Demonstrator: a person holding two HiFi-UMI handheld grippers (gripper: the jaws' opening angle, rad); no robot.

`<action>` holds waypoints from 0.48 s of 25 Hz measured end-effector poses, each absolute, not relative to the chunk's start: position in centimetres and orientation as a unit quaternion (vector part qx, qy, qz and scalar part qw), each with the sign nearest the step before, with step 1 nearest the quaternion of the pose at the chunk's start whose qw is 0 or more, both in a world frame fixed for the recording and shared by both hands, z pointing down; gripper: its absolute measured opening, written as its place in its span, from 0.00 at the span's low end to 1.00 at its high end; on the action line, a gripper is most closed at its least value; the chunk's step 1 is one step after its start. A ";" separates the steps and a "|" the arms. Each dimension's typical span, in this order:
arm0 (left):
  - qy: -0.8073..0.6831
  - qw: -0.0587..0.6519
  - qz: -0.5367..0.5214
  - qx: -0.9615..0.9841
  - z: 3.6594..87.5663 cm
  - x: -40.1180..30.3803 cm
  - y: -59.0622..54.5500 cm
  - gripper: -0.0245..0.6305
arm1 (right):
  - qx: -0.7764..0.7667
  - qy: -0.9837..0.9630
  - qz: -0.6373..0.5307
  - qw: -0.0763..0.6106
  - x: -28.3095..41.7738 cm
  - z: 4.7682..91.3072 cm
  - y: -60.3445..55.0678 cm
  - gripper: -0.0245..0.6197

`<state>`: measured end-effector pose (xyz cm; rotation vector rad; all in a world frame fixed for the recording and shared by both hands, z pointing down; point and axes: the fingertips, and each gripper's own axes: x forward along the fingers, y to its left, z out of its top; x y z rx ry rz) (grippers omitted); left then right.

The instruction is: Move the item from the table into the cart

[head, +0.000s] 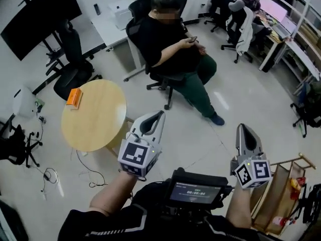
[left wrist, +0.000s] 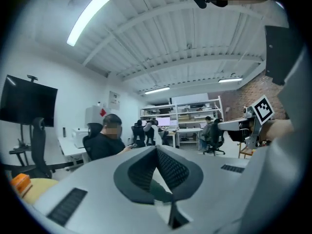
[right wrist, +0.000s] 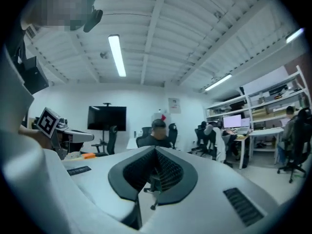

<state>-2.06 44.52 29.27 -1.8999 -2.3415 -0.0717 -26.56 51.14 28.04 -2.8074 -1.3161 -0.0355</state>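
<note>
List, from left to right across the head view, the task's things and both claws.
From the left: orange box on the round table → left claw → right claw → wooden cart.

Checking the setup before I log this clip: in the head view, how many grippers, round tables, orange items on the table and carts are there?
Grippers: 2 (left gripper, right gripper)
Round table: 1
Orange item: 1
Cart: 1
Total: 5
</note>
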 end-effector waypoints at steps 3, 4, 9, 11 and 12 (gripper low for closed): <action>-0.732 0.075 -0.028 -0.676 29.9 4.3 46.6 0.05 | -0.933 -0.359 -0.010 0.026 -18.8 29.0 56.4 0.02; -0.715 0.079 -0.031 -0.694 30.0 6.4 47.1 0.05 | -0.942 -0.335 -0.008 0.029 -16.1 29.2 57.9 0.02; -0.632 0.075 -0.055 -0.770 29.8 14.9 49.3 0.05 | -0.974 -0.223 -0.002 0.030 -4.8 28.5 64.9 0.02; -0.609 0.066 -0.076 -0.787 30.3 17.7 49.8 0.05 | -0.982 -0.188 -0.004 0.031 -0.9 28.6 66.5 0.02; -0.599 0.064 -0.085 -0.794 30.5 19.1 50.0 0.05 | -0.985 -0.171 -0.008 0.029 1.1 28.8 67.2 0.02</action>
